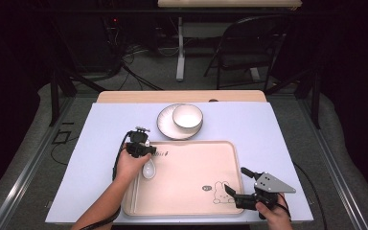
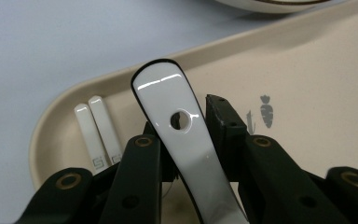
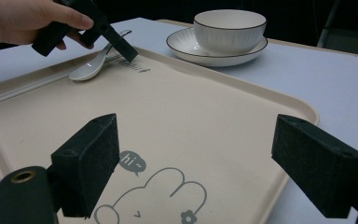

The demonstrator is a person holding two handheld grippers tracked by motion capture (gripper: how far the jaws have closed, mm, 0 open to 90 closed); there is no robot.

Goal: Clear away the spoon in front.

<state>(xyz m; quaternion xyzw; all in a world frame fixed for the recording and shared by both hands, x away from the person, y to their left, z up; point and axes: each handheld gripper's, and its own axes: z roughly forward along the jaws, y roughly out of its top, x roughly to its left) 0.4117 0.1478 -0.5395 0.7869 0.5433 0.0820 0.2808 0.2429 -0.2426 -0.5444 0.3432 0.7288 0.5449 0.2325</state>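
A white ceramic spoon [image 1: 148, 170] lies at the left side of the beige tray [image 1: 182, 143], bowl toward the person. My left gripper [image 1: 143, 149] points down at its handle. In the left gripper view the glossy handle [image 2: 186, 140], with a round hole in it, runs between the two black jaws, whose pads sit against both of its sides; my left gripper [image 2: 184, 119] is shut on it. The spoon [image 3: 91, 67] still rests on the tray. My right gripper [image 1: 236, 180] hovers open over the tray's near right corner, nothing between its pads [image 3: 88, 163].
A white bowl [image 1: 187, 116] stands on a dark-rimmed plate [image 1: 165, 125] just beyond the tray, on the pale blue table cover [image 1: 268, 143]. Two white stick ends [image 2: 98, 130] lie in the tray's corner beside the spoon handle. A rabbit drawing [image 1: 220, 191] marks the tray's near right.
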